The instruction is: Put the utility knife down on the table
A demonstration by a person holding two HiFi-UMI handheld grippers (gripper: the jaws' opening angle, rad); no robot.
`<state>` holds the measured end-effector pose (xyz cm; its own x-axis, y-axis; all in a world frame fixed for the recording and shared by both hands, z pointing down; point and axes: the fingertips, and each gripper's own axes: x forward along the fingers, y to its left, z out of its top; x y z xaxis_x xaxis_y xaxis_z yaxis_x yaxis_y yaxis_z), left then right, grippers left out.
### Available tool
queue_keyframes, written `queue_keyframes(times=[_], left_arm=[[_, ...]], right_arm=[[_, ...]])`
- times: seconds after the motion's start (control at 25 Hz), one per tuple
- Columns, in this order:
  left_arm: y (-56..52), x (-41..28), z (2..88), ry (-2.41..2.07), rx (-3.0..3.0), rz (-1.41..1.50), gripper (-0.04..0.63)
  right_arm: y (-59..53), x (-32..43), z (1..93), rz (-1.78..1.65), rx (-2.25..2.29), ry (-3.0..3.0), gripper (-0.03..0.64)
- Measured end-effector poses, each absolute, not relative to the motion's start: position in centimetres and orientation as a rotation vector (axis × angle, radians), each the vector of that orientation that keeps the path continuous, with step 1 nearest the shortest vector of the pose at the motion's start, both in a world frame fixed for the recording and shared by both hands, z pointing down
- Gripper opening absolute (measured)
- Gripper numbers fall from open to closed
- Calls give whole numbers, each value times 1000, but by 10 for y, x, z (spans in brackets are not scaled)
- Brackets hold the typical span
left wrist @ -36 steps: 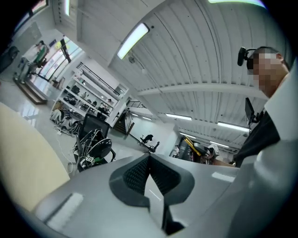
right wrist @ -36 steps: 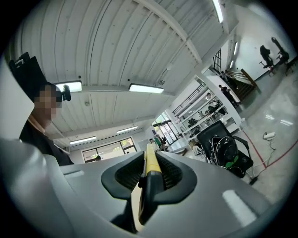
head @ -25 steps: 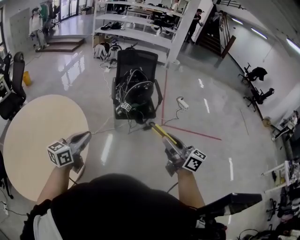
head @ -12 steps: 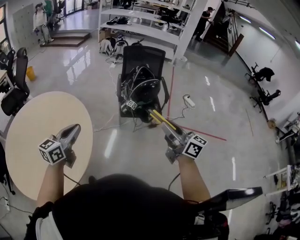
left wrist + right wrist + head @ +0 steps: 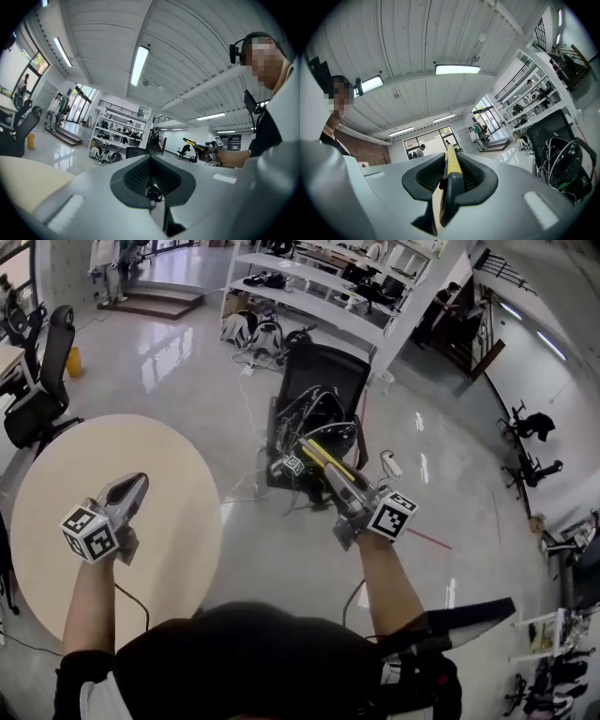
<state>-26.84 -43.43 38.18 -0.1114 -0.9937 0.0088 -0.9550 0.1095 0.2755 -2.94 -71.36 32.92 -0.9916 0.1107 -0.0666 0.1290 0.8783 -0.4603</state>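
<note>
A yellow and black utility knife sticks out forward from my right gripper, which is shut on it and held level over the shiny floor. In the right gripper view the knife stands edge-up between the pads. The round beige table is at the left. My left gripper hovers over the table's middle, shut with nothing in it. In the left gripper view the jaws meet, the table lies low at the left, and the knife shows far right.
A black office chair piled with cables stands ahead, just beyond the knife tip. A power strip and a red tape line lie on the floor. White shelving is behind; another office chair stands far left.
Both grippers have swung to the left. The left one went from the table's right edge to over its middle. The knife stays held in the right gripper.
</note>
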Motion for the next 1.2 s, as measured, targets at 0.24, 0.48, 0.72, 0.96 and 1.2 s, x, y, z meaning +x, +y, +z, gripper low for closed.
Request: queue_keyframes(times=[0.24,0.48,0.72,0.96,1.2], left_arm=[[-391,-361,407,-2300,1867,-183,-2],[-320,-435,405,-2343,1777,-105,-2],[-314,-523,447,-2329,1750,-57,-2],[-332,-601,500,-2266,1709,-47,-2],[-366,-658,557,-2228,1696,-12,-2]], right_arm=[[-696,-170,340,-661,344,3064,92],[-632,-304,335,-671,510,3096,92],[-599,-442,379,-672,679,3115,92],[-575,-561,439,-814,785,3102,92],[-563,-642,526,-1051,744,3141,92]])
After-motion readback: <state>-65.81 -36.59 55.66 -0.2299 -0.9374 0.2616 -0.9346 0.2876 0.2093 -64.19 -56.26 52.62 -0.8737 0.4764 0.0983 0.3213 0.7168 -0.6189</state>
